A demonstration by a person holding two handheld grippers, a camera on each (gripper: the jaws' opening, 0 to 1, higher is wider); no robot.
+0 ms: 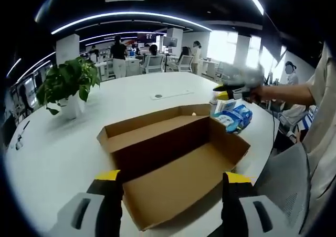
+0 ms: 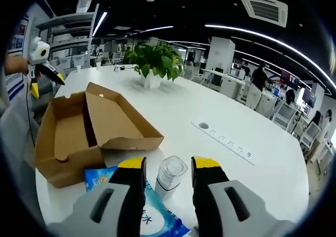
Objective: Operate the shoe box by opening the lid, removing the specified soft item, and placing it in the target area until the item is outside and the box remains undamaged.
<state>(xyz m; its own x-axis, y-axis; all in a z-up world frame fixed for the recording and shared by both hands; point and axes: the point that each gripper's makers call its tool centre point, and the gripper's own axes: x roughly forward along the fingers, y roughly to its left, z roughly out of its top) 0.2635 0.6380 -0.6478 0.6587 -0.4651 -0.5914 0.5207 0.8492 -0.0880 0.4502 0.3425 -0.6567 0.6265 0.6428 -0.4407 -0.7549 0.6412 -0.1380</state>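
Note:
The brown cardboard shoe box [image 1: 178, 158] lies open on the white table, its lid folded back, and its inside looks bare. My left gripper [image 1: 174, 178] is open, with its jaws set wide over the box's near edge. A blue soft pack of wipes [image 1: 236, 117] lies on the table just beyond the box's right end. In the right gripper view the same pack [image 2: 149, 210] lies under my open right gripper [image 2: 169, 164], beside the box [image 2: 79, 129]. A small clear cup [image 2: 170, 173] stands between the jaws, untouched. The right gripper [image 1: 237, 87] hovers blurred above the pack.
A potted green plant [image 1: 67, 84] stands at the far left of the round table [image 1: 52, 153]. A flush socket strip [image 2: 226, 138] is set in the tabletop. A person's arm [image 1: 294, 92] reaches in from the right. Office desks, chairs and people fill the background.

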